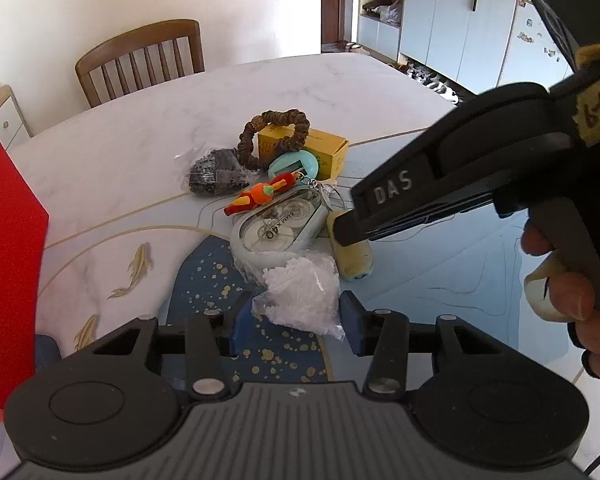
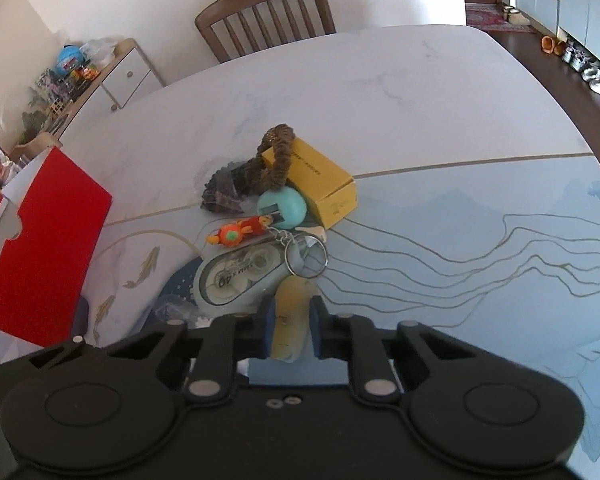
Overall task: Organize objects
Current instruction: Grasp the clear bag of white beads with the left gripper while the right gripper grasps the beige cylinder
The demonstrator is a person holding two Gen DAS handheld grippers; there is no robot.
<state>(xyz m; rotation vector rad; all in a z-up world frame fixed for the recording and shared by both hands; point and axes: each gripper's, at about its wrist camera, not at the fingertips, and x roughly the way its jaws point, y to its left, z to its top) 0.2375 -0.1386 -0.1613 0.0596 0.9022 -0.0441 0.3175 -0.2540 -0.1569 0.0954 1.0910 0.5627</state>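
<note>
Pale marble-look tabletop (image 2: pixel 380 80), rounded edge, printed with gold fish, thin gold wavy lines, a blue speckled patch. Small heap of clutter at mid-tabletop, taken here around the yellow box (image 2: pixel 320 180) as landmark. Draped over the box's far corner: brown braided loop (image 2: pixel 276 160). Against its near-left side: teal egg-shaped thing (image 2: pixel 284 206). Left of the box: dark crinkly packet (image 2: pixel 222 196). Nearer than the box: orange-red toy charm (image 2: pixel 236 234) on a key ring, then a clear correction-tape dispenser (image 2: pixel 240 272). Nearest of all: pale yellow cylinder (image 2: pixel 290 320) and a clear bag of white bits (image 1: pixel 300 296).

Right tongs (image 2: pixel 291 330) shut on the yellow cylinder, blue pads pressed to both its sides. Left tongs (image 1: pixel 292 320) partly closed around the bag of white bits; pad contact with the bag not clear.

Well left of the box: red folder (image 2: pixel 48 248), propped at the tabletop's edge. Beyond the box: wooden slat-back chair (image 2: pixel 264 12) against a cream wall. Far right of the box: white cabinets (image 1: pixel 460 24), shoes on a dark floor.
</note>
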